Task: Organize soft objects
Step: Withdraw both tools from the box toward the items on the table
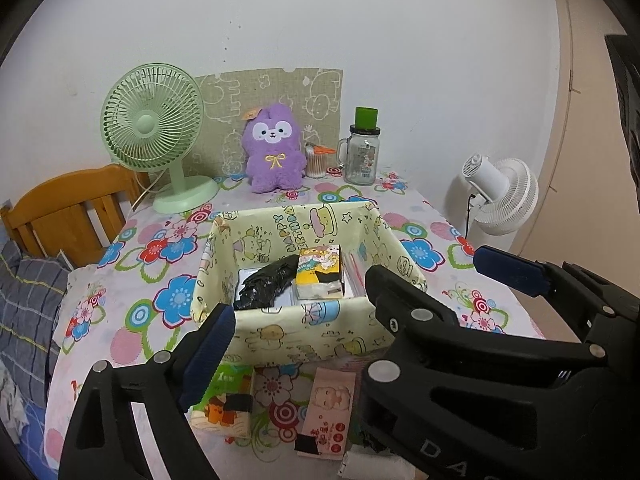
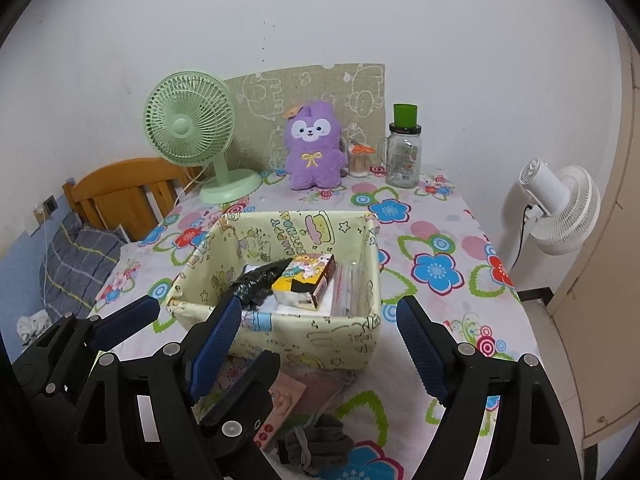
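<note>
Both the left gripper (image 1: 300,316) and right gripper (image 2: 320,320) stood wide and empty before the fabric basket (image 2: 276,332), likely to fetch more soft items like the grey sock (image 2: 316,444) lying nearer on the tablecloth (image 2: 440,240).

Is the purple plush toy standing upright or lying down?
Upright. The purple plush toy stands on the table at the back, face forward, between the green fan and the glass jar.

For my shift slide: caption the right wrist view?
Open right gripper before the fabric storage box, grey cloth lying on the floral tablecloth.
</note>
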`<state>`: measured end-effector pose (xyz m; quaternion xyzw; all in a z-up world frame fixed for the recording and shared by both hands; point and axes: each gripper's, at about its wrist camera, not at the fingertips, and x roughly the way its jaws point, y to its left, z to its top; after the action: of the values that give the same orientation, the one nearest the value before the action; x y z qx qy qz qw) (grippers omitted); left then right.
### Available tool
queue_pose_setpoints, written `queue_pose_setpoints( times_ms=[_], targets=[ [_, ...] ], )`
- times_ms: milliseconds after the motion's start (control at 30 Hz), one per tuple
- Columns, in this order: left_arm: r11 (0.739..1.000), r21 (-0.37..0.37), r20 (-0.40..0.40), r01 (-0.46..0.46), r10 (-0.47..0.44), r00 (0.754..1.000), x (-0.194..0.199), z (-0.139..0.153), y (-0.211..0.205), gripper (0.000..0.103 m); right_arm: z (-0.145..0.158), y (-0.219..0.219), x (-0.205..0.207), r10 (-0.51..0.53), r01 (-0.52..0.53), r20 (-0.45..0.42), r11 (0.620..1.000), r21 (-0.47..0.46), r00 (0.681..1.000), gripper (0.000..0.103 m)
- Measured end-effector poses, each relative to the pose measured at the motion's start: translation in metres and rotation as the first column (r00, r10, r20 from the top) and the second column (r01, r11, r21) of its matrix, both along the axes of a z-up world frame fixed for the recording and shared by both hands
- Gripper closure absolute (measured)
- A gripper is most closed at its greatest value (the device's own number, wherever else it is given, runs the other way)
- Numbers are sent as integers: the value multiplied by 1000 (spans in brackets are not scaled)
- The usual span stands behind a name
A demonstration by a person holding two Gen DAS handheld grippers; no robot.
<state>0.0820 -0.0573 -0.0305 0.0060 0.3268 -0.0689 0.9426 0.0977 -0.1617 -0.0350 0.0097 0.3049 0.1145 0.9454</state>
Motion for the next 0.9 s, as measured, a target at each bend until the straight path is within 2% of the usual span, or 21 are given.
queue_pose_setpoints(
  times_ms=[333,900],
  targets=[
    [1000,-12,4,3,-3,1000,-16,-5,1,6,-5,-4,-13,-1,1,4,1000,-3,1000,17],
    [1000,-11,-2,10,-10,1000,-37,-25,-3,4,-26,-11,-36,-1,1,-6,1000,19,1000,16]
  ],
)
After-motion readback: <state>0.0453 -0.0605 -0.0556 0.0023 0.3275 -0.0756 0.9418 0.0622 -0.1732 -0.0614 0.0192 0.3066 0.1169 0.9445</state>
